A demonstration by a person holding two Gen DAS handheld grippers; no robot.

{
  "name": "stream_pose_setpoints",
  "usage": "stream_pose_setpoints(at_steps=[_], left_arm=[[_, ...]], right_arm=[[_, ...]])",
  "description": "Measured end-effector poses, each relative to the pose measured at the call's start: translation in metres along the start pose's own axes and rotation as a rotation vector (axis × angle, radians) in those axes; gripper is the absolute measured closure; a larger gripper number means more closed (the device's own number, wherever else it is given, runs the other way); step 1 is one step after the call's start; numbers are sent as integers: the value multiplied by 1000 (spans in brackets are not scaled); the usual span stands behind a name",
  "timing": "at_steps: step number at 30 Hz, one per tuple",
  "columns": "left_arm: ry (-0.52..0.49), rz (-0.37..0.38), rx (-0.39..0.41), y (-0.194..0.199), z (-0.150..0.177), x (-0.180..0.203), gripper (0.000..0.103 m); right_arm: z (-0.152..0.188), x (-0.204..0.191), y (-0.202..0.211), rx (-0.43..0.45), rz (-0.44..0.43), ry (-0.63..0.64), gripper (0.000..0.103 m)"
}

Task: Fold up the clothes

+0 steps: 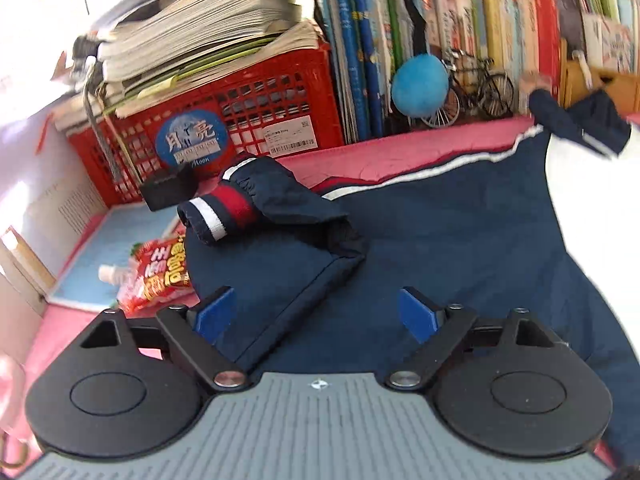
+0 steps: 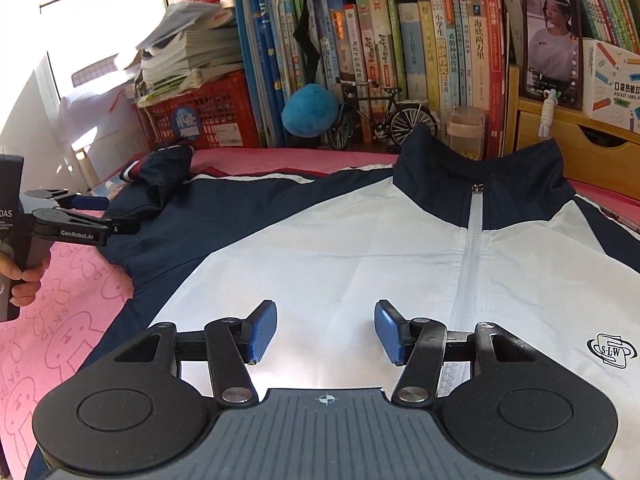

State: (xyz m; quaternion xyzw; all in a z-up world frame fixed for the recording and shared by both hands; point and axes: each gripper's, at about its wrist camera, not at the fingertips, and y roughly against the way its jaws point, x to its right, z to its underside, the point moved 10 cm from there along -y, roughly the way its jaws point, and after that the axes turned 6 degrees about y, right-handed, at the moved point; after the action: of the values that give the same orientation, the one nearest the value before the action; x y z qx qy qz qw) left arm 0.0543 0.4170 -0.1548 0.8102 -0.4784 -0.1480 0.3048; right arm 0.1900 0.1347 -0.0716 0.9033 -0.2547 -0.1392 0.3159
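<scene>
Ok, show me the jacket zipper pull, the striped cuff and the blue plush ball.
Zipper pull [image 2: 476,188], right wrist view, metal tab under collar.
Cuff [image 1: 224,212], left wrist view, red band.
Plush ball [image 2: 310,110], right wrist view, centre.

This is a home, most likely a child's study corner or bedroom. A row of schoolbooks [image 2: 400,52] stands packed along the back, the landmark here. Just left of it a red plastic crate [image 1: 224,120] carries a heap of workbooks [image 1: 208,28]. In front of the books stand a model bicycle [image 2: 380,116] and a blue plush ball [image 2: 310,110]. Below them spreads a pink cartoon-print cover [image 2: 60,320].
</scene>
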Motion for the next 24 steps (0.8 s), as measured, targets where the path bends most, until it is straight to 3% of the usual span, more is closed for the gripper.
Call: stream_pose_setpoints(at_steps=[3, 6, 7, 10, 11, 16, 19, 20, 22, 24], left_arm=[[342, 79, 11, 0, -30, -32, 14], [510, 111, 22, -12, -45, -49, 15], [533, 127, 30, -16, -50, -49, 17], [597, 193, 49, -24, -61, -45, 44], [627, 217, 43, -28, -62, -43, 48], [794, 174, 36, -51, -63, -59, 50], [822, 113, 61, -56, -70, -67, 55], [804, 74, 73, -56, -73, -69, 62], [671, -75, 119, -49, -84, -76, 74], [521, -198, 180, -36, -99, -87, 77]], right_arm=[[2, 2, 0, 0, 0, -17, 48], [2, 2, 1, 4, 1, -17, 48], [1, 2, 2, 4, 2, -16, 48], [1, 4, 2, 5, 7, -17, 47], [2, 6, 2, 5, 8, -20, 47], [4, 11, 2, 5, 8, -46, 46], [5, 12, 1, 6, 8, -47, 46], [6, 12, 1, 6, 9, -45, 46], [6, 13, 0, 5, 9, -43, 46], [7, 14, -1, 6, 7, -46, 46]])
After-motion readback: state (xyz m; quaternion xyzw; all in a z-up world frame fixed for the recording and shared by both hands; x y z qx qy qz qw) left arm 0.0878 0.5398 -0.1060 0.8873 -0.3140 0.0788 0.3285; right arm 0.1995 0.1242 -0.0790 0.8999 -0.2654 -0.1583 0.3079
